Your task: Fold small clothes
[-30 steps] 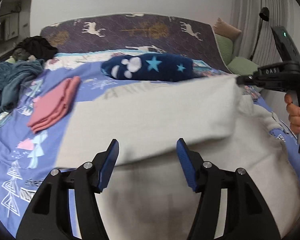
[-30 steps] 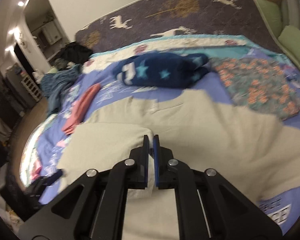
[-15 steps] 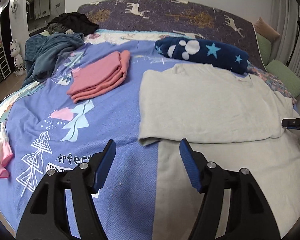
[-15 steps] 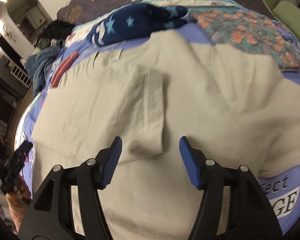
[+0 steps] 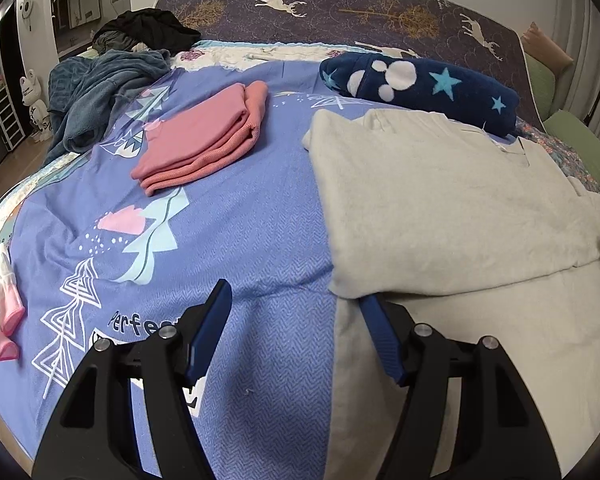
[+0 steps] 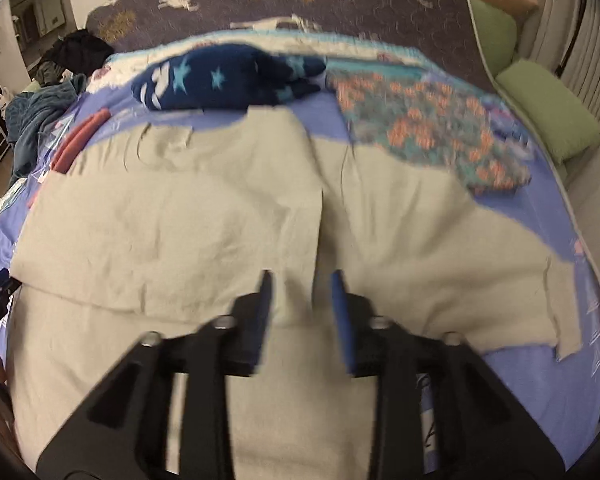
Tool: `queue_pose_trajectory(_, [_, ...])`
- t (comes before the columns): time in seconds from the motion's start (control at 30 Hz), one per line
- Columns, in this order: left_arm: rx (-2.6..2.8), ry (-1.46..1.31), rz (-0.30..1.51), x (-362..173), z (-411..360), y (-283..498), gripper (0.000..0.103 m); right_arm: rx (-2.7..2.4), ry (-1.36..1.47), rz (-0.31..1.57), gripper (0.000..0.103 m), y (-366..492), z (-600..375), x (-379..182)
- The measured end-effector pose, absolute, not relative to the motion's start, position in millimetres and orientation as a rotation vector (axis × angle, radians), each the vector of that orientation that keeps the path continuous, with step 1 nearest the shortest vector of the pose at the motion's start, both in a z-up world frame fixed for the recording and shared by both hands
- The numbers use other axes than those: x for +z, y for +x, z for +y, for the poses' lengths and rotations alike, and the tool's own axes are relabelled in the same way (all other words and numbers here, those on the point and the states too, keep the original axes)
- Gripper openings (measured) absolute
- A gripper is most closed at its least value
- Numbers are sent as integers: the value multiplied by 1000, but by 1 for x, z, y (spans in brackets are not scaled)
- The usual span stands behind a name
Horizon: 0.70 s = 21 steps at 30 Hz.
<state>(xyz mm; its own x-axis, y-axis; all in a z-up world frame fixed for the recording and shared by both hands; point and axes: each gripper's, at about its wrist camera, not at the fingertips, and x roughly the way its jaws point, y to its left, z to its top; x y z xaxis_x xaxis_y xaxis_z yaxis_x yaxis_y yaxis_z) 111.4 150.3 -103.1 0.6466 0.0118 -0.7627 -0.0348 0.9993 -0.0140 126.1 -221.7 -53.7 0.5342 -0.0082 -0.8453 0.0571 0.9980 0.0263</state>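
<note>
A cream garment [image 5: 440, 200] lies flat on the bed with one side folded over onto itself. My left gripper [image 5: 295, 292] is open low over the blue sheet at the garment's near left edge. Its right fingertip [image 5: 366, 302] sits just by the folded corner, and nothing is gripped. In the right wrist view the same cream garment [image 6: 180, 208] fills the middle. My right gripper [image 6: 301, 276] hovers over it with jaws apart and closing. The folded flap's edge runs down between them, and the pads do not press on it.
A folded pink garment [image 5: 204, 140] lies to the left, with a navy star blanket [image 5: 420, 80] behind the cream one. A teal blanket [image 5: 100, 92] is heaped at the far left. Pink socks [image 5: 0, 320] lie near the bed's edge. A floral cloth [image 6: 428, 128] and green cushions [image 6: 548, 112] are at the right.
The raised fold of the cream garment now lies flat across it. My right gripper went from shut to apart and dropped closer. My left gripper swung left and down to the garment's edge.
</note>
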Motion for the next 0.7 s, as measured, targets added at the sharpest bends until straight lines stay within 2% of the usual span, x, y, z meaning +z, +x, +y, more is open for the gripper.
queue_pose_trajectory(0.07, [26, -23, 861, -102, 149, 111, 66, -33, 81, 1019, 47, 126, -225, -60])
queue_pose_trajectory(0.13, [23, -14, 850, -99, 148, 111, 66, -19, 117, 1006, 61, 129, -228, -58])
queue_pose_trajectory(0.37, [-12, 6, 825, -93, 138, 113, 66, 74, 335, 1053, 65, 187, -251, -64])
queue_pose_trajectory(0.4, [-17, 19, 824, -93, 135, 115, 66, 89, 355, 1083, 57, 199, -251, -71])
queue_pose_trajectory(0.43, [-16, 31, 826, -94, 133, 116, 66, 103, 369, 1103, 20, 204, -249, -76])
queue_pose_trajectory(0.47, [-7, 51, 828, -95, 132, 119, 66, 119, 383, 1130, 1, 209, -246, -80])
queue_pose_trajectory(0.5, [15, 72, 832, -97, 131, 121, 66, 124, 395, 1136, 2, 211, -242, -81])
queue_pose_trajectory(0.6, [27, 63, 835, -100, 137, 123, 66, 108, 326, 921, 2, 191, -231, -41])
queue_pose_trajectory(0.67, [39, 52, 825, -99, 140, 121, 66, 75, 297, 842, 3, 177, -230, -20])
queue_pose_trajectory(0.7, [62, 56, 816, -98, 142, 121, 65, 29, 273, 844, 9, 177, -232, -20])
